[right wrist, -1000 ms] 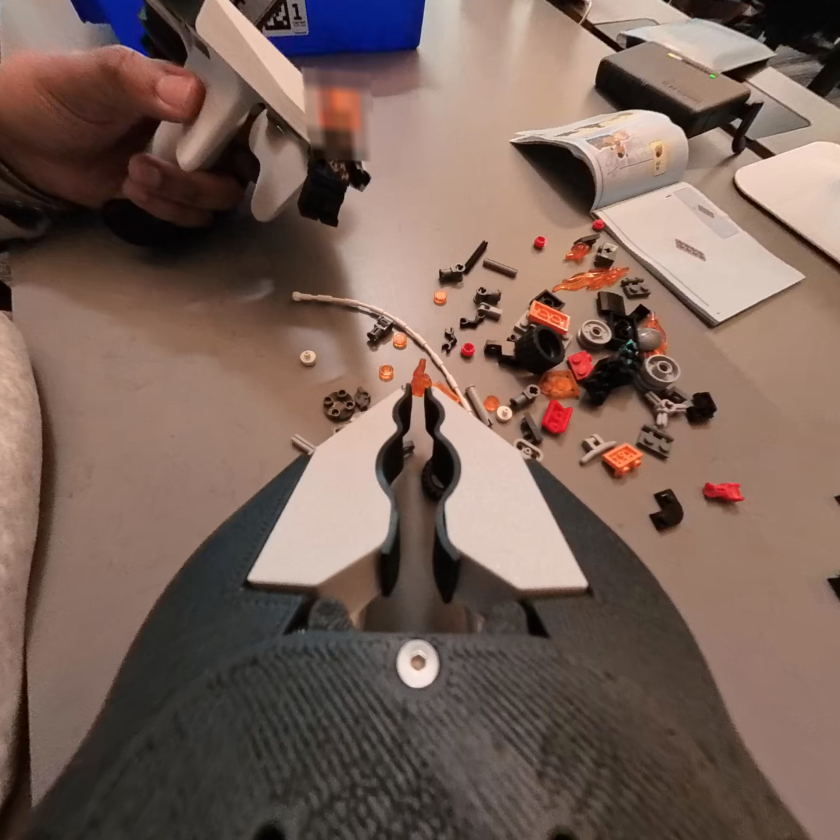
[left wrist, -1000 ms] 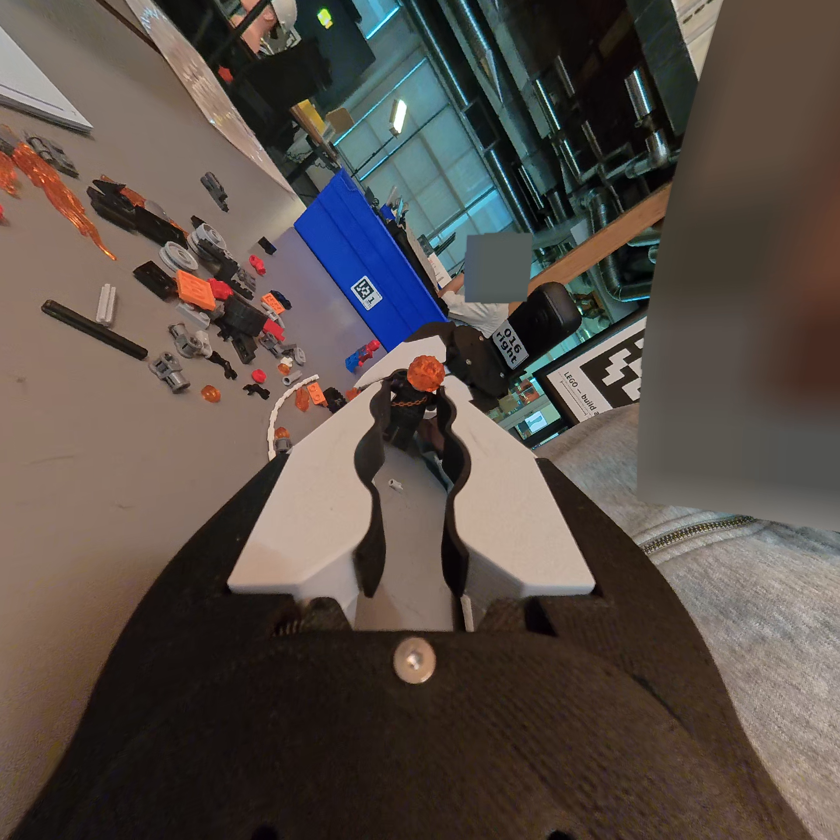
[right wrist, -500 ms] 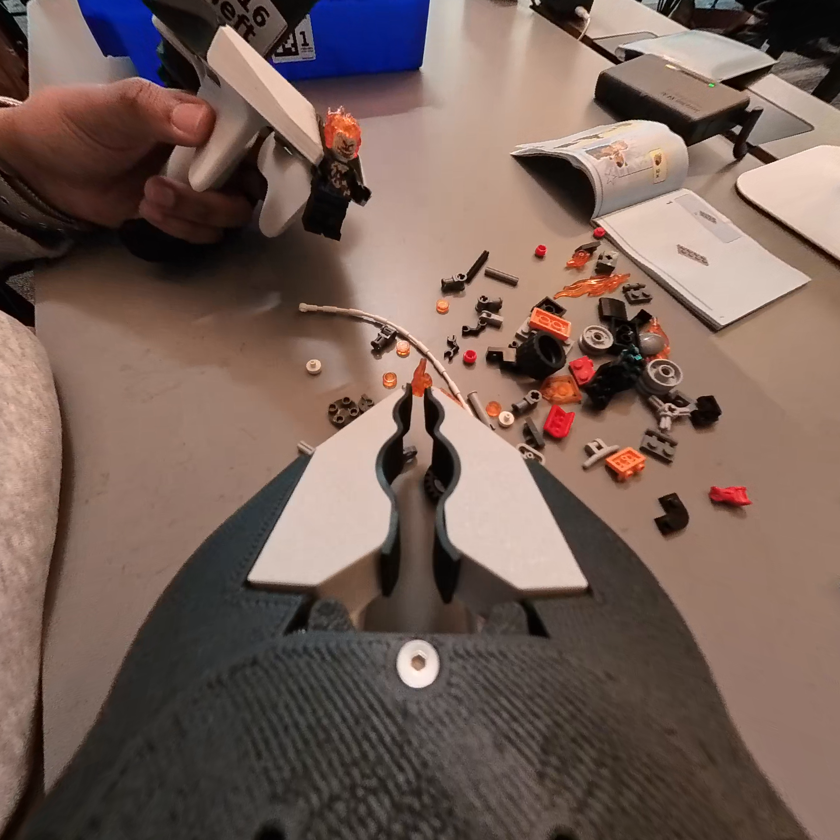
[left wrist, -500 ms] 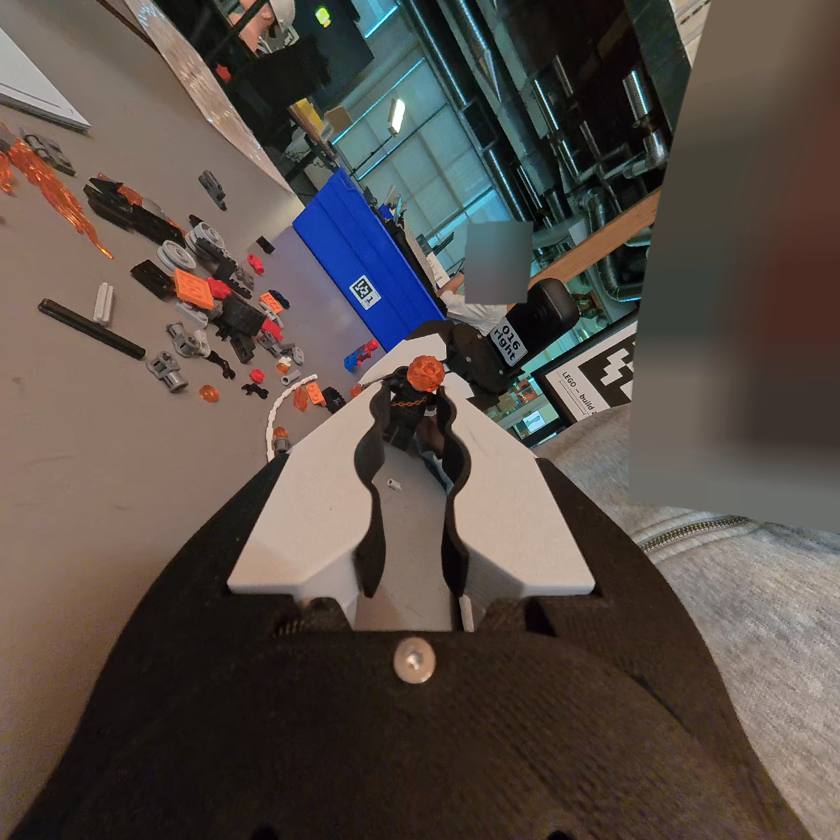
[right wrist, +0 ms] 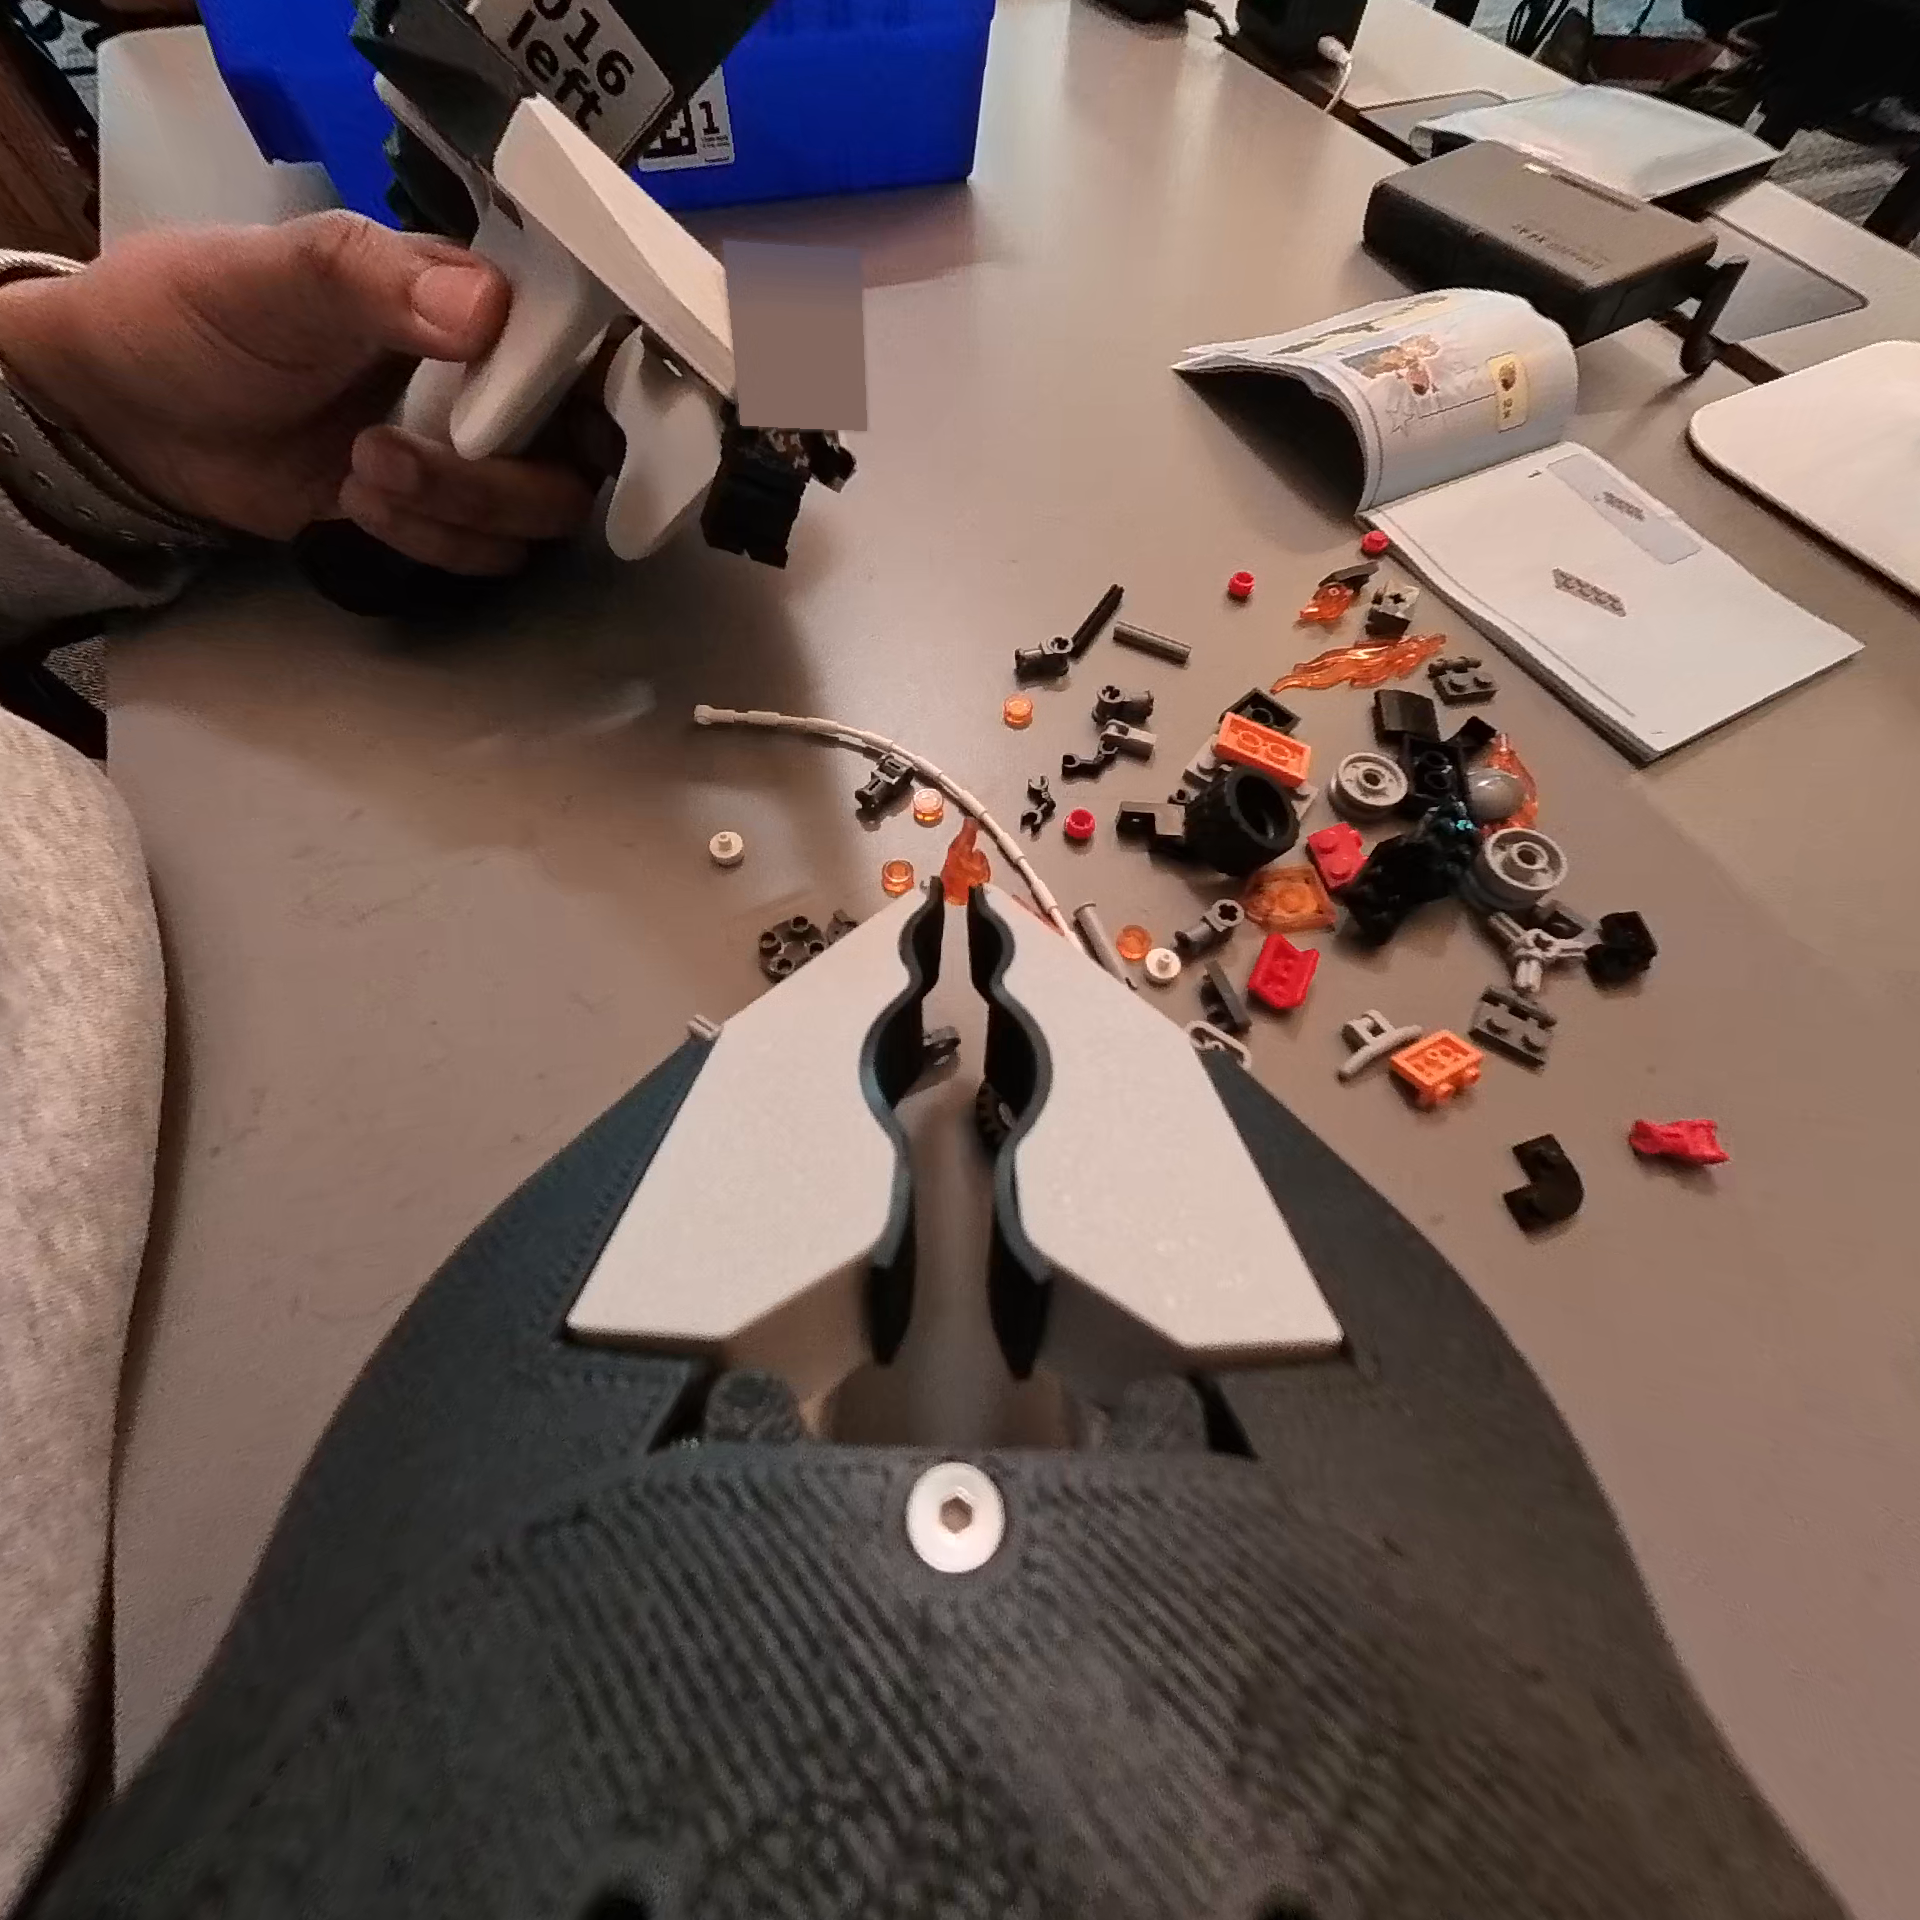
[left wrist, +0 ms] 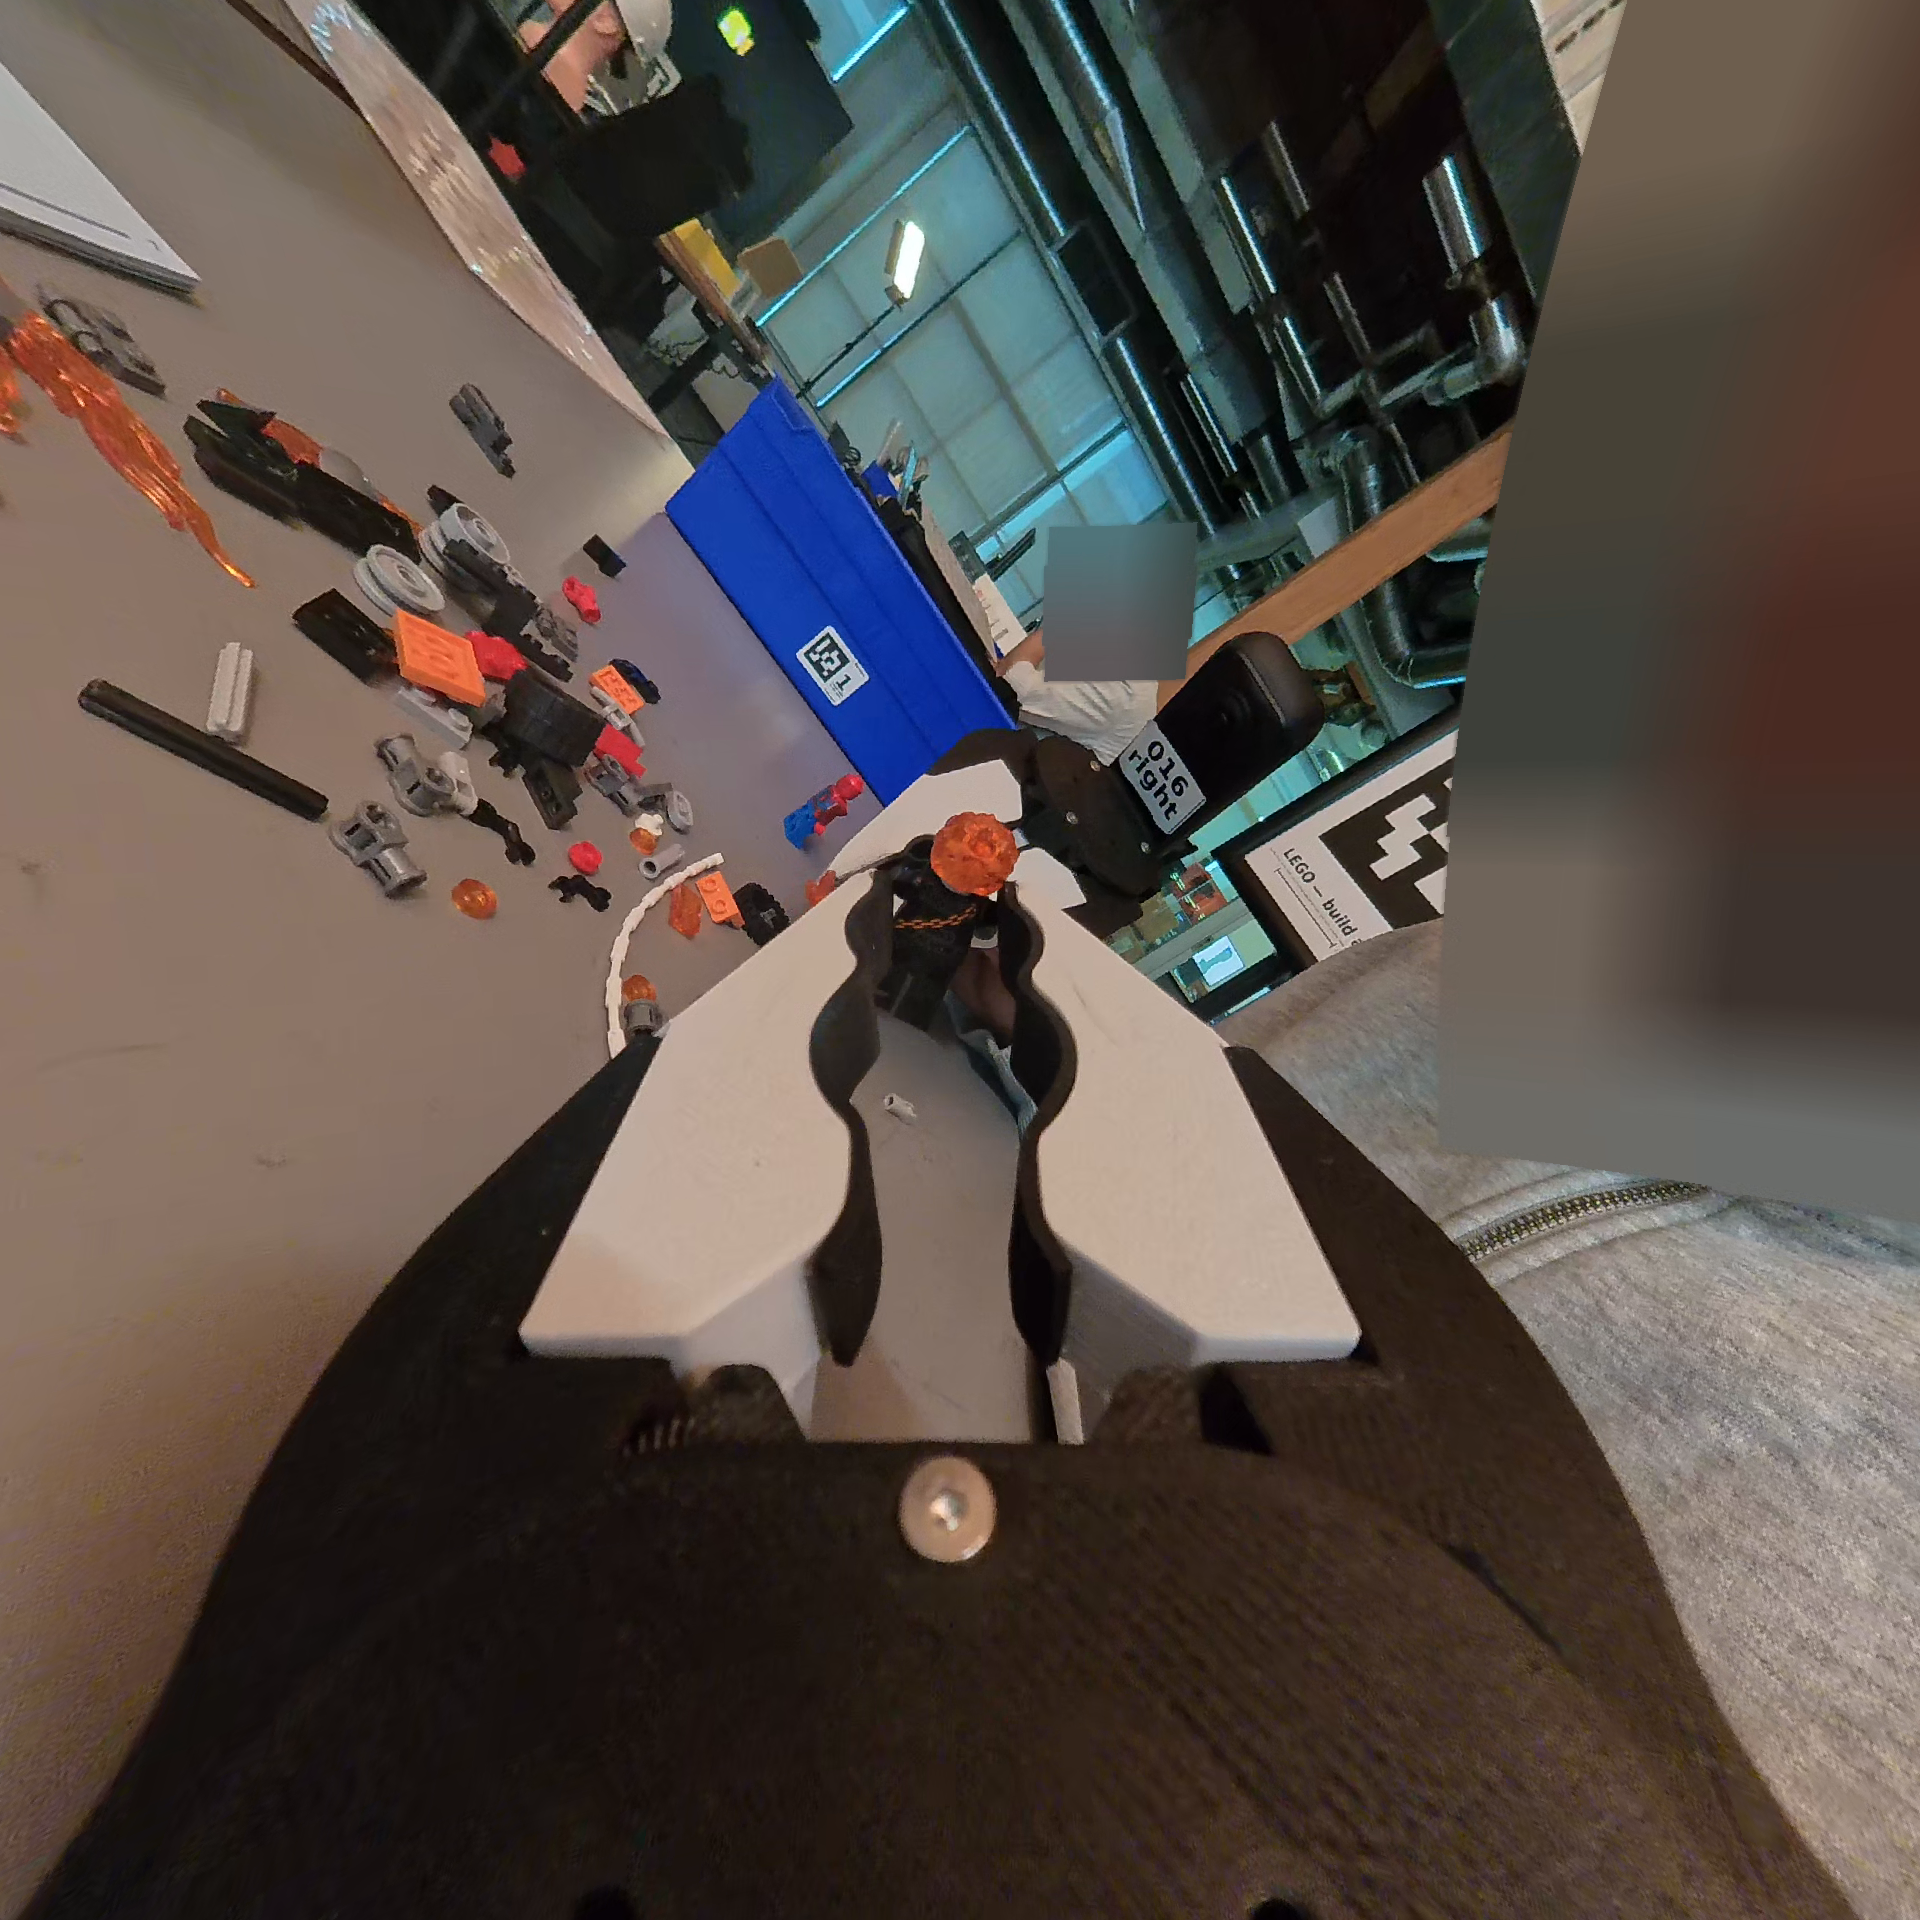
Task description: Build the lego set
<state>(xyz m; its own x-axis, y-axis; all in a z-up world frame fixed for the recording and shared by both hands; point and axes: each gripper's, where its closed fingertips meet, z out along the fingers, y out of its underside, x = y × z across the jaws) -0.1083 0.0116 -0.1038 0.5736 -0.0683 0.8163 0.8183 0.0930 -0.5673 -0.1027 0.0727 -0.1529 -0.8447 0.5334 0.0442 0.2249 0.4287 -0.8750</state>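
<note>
- Shifted since 1.0 s ago, in the right wrist view: left claw [right wrist: 707,447] and its minifigure [right wrist: 774,488], now lower and a little further right in the frame, closer to the loose pieces.
- Left claw [left wrist: 940,920]: clenched on the minifigure [left wrist: 930,935], gripped at the black torso between the tips, orange head clear above them. Held in the air above the surface [right wrist: 416,831] by a hand [right wrist: 260,374].
- Right claw [right wrist: 958,909]: nearly closed, grasping a small orange flame piece [right wrist: 964,862] at the very tips, flame upward.
- Loose pieces [right wrist: 1351,852]: scattered on the surface ahead and to the right of the right claw, in black, grey, red and orange. Among them, a black tyre [right wrist: 1252,821] and a long flame element [right wrist: 1356,665].
- White flexible chain [right wrist: 831,727]: curved flat on the surface, between the two claws.
- Instruction booklet [right wrist: 1455,374]: curled open beyond the pieces. Flat leaflet [right wrist: 1621,623] just beside it.
- Blue bin [right wrist: 831,104]: at the far edge, behind the left claw.
</note>
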